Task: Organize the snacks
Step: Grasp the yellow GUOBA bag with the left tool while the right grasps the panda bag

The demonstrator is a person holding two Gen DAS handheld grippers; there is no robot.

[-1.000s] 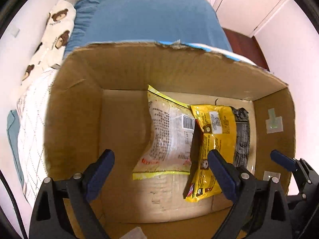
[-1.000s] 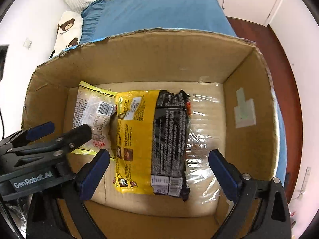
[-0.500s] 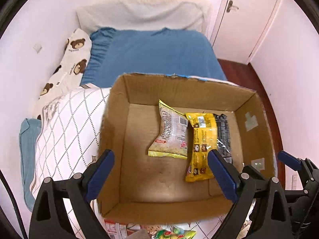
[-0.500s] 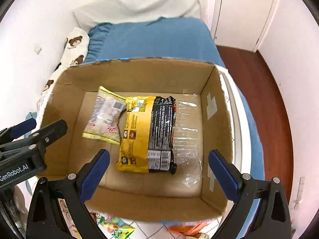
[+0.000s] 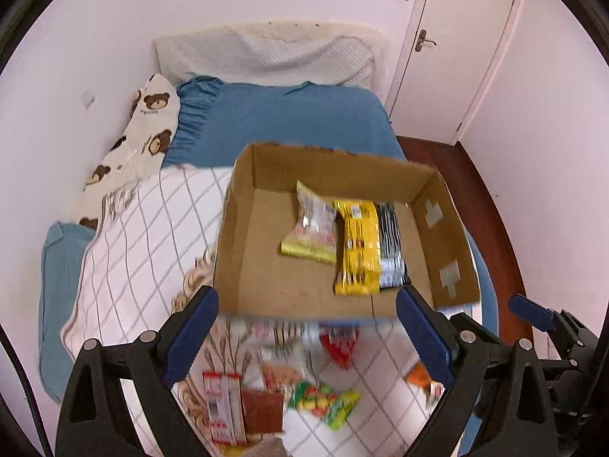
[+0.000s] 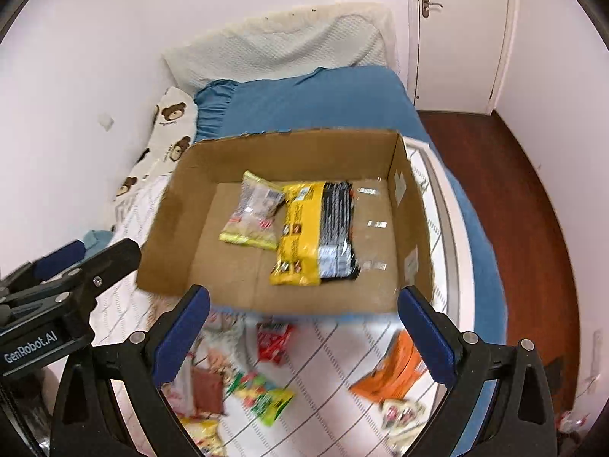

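**Snacks below the jaws, box beyond**

Snacks lie loose on the checked quilt (image 5: 125,266), directly under and just ahead of both grippers. The left gripper (image 5: 308,333) stands wide open with nothing between its blue pads; the right gripper (image 6: 304,329) is spread just as wide and equally empty. Nearest the left jaws are a red-and-white packet (image 5: 222,405), a brown packet (image 5: 262,411) touching it, and a green-yellow candy bag (image 5: 327,405) just to the right. A red packet (image 6: 274,341) sits between these and the box. The orange packet (image 6: 396,371) lies off to the right, nearer the right gripper, its long axis running diagonally up to the right. Motion blur softens all of them, so print and exact edges cannot be read.

Beyond the scatter, the cardboard box (image 6: 171,236) rests on the bed, open at the top. Inside, a pale clear-fronted bag (image 6: 253,211) lies beside a yellow-and-black pack (image 6: 316,236), both flat, long axes running away from the jaws. The left half of the box floor is free.

Likely next: a descent onto one loose packet, the left hand best placed for the central cluster.
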